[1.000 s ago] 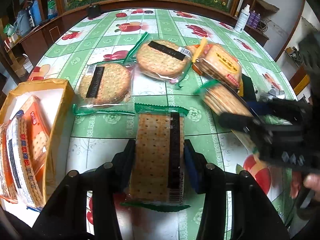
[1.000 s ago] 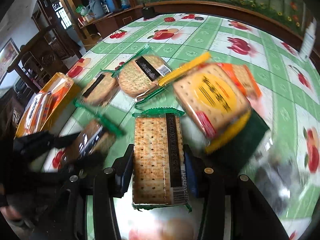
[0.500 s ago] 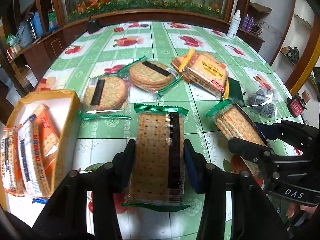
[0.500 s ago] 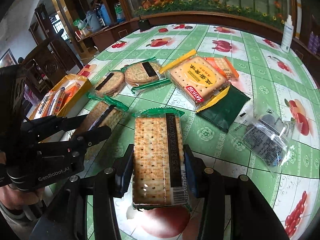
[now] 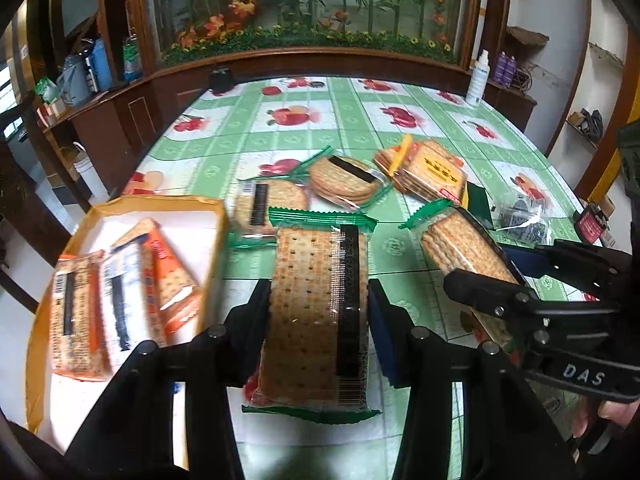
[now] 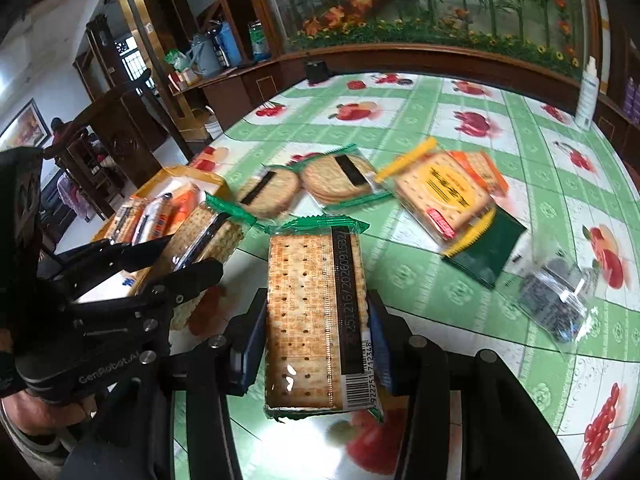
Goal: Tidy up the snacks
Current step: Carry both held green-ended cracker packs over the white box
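My left gripper (image 5: 318, 304) is shut on a green-edged square cracker pack (image 5: 316, 312) and holds it above the table, beside the yellow box (image 5: 214, 240) at the left. The box holds several orange cracker packs (image 5: 76, 312). My right gripper (image 6: 316, 312) is shut on a second green-edged cracker pack (image 6: 316, 316), held above the table. In the left wrist view the right gripper (image 5: 516, 276) with its pack (image 5: 460, 244) shows at the right. In the right wrist view the left gripper (image 6: 160, 260) with its pack (image 6: 208, 240) shows at the left, near the box (image 6: 180, 176).
On the green fruit-print tablecloth (image 5: 360, 120) lie two round cracker packs (image 5: 344, 178) (image 5: 268, 200), a yellow-edged square cracker pack (image 5: 432, 168), a dark green packet (image 6: 488, 248) and a clear bag of dark sweets (image 6: 556, 300). A white bottle (image 5: 478, 80) stands at the far right edge.
Both grippers have risen and pulled back with their packs. The left one has shifted left toward the yellow box, which now shows more fully.
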The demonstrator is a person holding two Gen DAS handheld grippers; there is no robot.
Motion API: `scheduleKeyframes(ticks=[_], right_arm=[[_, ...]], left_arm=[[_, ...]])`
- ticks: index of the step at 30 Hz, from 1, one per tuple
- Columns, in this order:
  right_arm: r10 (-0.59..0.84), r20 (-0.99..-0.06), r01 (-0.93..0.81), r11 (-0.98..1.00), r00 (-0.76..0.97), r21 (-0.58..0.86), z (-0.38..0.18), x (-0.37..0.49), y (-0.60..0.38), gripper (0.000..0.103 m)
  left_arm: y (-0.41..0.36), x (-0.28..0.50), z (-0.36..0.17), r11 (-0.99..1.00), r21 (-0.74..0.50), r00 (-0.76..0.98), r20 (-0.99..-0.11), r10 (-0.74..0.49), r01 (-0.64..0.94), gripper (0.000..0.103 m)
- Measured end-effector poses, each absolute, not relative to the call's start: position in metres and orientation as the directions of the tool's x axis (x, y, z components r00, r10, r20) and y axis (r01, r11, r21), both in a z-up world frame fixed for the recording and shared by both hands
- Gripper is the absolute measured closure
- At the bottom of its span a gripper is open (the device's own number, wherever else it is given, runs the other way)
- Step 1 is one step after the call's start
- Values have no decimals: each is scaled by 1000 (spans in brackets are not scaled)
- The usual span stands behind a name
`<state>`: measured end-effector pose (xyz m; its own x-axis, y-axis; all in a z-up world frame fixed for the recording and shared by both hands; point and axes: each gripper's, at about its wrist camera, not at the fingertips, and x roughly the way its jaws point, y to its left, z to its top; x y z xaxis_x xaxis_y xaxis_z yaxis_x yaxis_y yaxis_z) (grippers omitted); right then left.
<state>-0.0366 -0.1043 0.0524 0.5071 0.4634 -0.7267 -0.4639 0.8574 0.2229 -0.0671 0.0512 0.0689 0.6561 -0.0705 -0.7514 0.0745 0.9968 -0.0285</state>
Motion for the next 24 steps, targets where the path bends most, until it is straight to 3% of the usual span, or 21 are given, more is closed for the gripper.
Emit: scheduleKeyframes(ticks=[24], right_arm=[[564, -728, -672, 714, 389, 195, 70, -29, 35, 57]], left_arm=[[182, -103, 71, 982, -16, 663, -740, 116, -190, 54]])
